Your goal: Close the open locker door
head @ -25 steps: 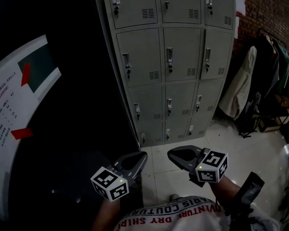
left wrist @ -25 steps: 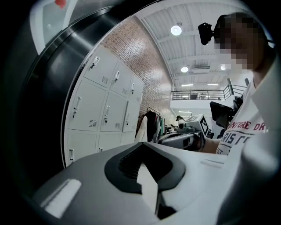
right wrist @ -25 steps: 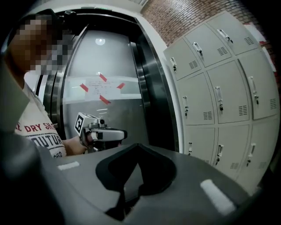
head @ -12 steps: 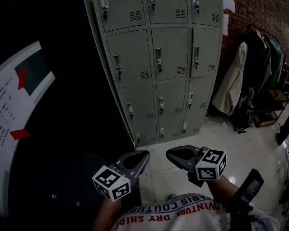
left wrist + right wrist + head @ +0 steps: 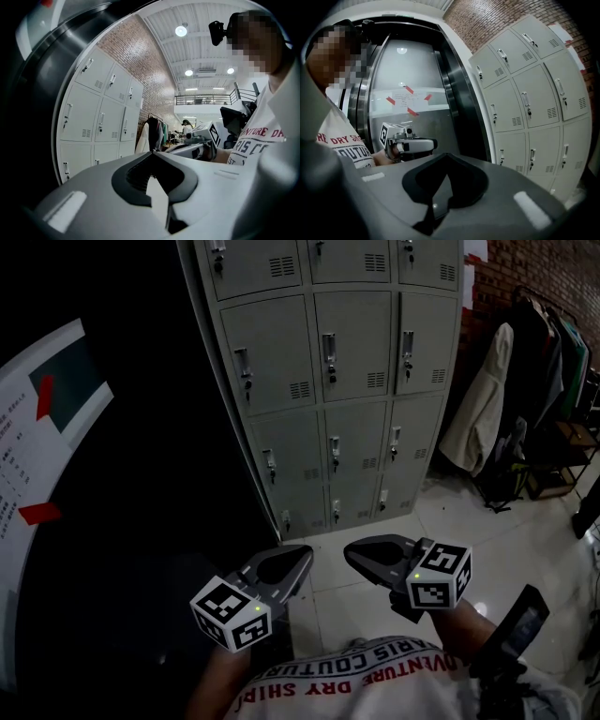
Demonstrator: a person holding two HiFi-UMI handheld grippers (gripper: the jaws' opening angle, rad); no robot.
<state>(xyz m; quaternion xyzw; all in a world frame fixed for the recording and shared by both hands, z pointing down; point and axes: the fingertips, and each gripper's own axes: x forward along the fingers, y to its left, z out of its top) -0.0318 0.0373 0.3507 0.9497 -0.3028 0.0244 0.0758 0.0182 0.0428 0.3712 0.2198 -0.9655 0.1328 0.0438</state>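
Note:
A grey bank of lockers stands ahead, with rows of doors that each carry a handle. Every door in view lies flush, and none stands ajar. The bank also fills the left of the left gripper view and the right of the right gripper view. My left gripper is held low by my body, shut and empty, far short of the lockers. My right gripper hangs beside it, also shut and empty. Each gripper's own view shows its jaws meeting at the tips, left and right.
A dark metal wall with a white notice marked with red tape rises at my left. A rack of hanging coats stands against the brick wall right of the lockers. White floor tiles lie in front. A dark device hangs at my right hip.
The head view has shifted, so the lockers now sit a little further left and higher in frame. Both grippers keep their places and stay shut.

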